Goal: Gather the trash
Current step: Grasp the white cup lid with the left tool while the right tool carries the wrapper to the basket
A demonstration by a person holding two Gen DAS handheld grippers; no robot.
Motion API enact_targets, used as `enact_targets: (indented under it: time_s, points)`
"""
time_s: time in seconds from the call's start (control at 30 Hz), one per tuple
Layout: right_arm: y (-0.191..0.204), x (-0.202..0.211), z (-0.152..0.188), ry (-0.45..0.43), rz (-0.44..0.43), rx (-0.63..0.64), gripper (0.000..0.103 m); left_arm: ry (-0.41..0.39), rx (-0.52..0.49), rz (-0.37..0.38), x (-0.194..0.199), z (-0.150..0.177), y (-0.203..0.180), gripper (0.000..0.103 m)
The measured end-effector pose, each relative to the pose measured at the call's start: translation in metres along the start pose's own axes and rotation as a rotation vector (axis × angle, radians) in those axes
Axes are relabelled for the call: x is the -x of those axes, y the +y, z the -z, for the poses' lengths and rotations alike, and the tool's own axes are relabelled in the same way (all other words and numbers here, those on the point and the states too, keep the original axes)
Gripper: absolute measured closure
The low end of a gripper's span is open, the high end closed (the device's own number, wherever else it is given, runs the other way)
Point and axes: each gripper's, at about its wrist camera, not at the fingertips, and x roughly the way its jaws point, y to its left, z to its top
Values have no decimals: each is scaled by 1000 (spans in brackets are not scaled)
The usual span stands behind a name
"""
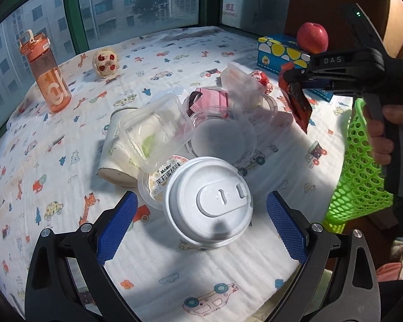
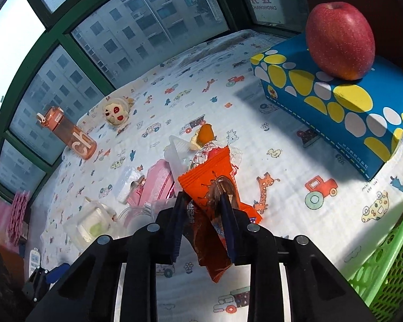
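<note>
My left gripper (image 1: pixel 201 212) stands open, its blue pads on either side of a white-lidded paper cup (image 1: pixel 209 204) without touching it. Behind that cup lies a heap of trash: a tipped paper cup (image 1: pixel 115 155), a clear plastic box (image 1: pixel 153 131), a jelly tub with a printed lid (image 1: pixel 161 177), a clear round lid (image 1: pixel 223 136) and a pink wrapper (image 1: pixel 215 99). My right gripper (image 2: pixel 204 201) is shut on an orange snack wrapper (image 2: pixel 212 177), which hangs above the cloth. In the left wrist view that wrapper (image 1: pixel 299 104) dangles from the right gripper (image 1: pixel 292 80).
A green mesh basket (image 1: pixel 362 166) stands at the table's right edge, also seen as a green rim (image 2: pixel 389 263). A red apple (image 2: pixel 339 40) rests on a blue dotted tissue box (image 2: pixel 335 107). An orange water bottle (image 1: pixel 47 72) and a small plush toy (image 1: pixel 106 61) stand near the window.
</note>
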Motion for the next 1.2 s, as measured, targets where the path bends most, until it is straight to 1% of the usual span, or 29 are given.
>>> enact_targets:
  time_s: [0.17,0.33,0.43,0.53,0.63,0.77,0.83,0.9,0.93,1.0,1.07,1.13,1.17,1.2]
  points:
    - [1,21,6,-34,-14,6,80,21,-29,-77,-12,3,-10,9]
    - [-1,43,12,-68,-42,-9,81,30,-64,-133,-19,4,-17,9]
    - [0,59,17,-91,-60,-15,81,45,-59,-154,-24,6,-17,9]
    - [2,75,22,-116,-74,-13,81,51,-46,-151,-27,6,-15,10]
    - [2,93,30,-141,-83,-17,81,48,-56,-150,-28,6,-18,10]
    - [-1,113,40,-167,-80,-29,81,51,-39,-130,-29,7,-18,19]
    - [-3,123,45,-180,-72,-33,81,46,-36,-124,-29,7,-19,21]
    - [-5,131,51,-191,-64,-38,81,34,-28,-112,-25,8,-17,27]
    - [-6,135,54,-195,-59,-42,81,32,-23,-105,-23,7,-16,34]
    - [-10,143,60,-203,-54,-53,81,35,-9,-82,-21,8,-12,40]
    - [-14,149,66,-212,-48,-60,81,30,-5,-71,-18,10,-10,42]
    - [-18,154,71,-216,-47,-71,81,31,11,-51,-14,11,-7,42]
    - [-19,156,74,-218,-44,-73,81,32,18,-43,-13,12,-6,40]
    - [-21,157,76,-219,-41,-77,81,29,20,-39,-12,12,-6,35]
